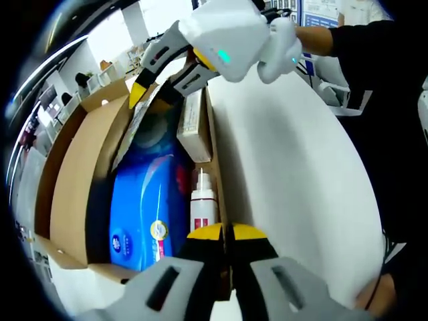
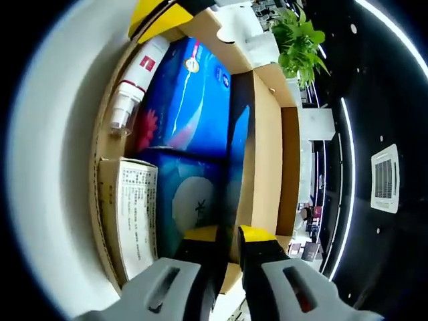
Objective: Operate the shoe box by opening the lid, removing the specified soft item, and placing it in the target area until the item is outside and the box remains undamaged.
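Shoe box open on white table, lid flap folded back; box spans left half of left gripper view. Blue soft pack lies inside, centre-left; in right gripper view it sits upper centre. White spray bottle and small printed carton lie along the box wall beside it. Left gripper, bottom centre, jaws pressed onto the box's near wall edge. Right gripper, bottom centre of its view, jaws pinching the box's end wall. Potted plant upper right.
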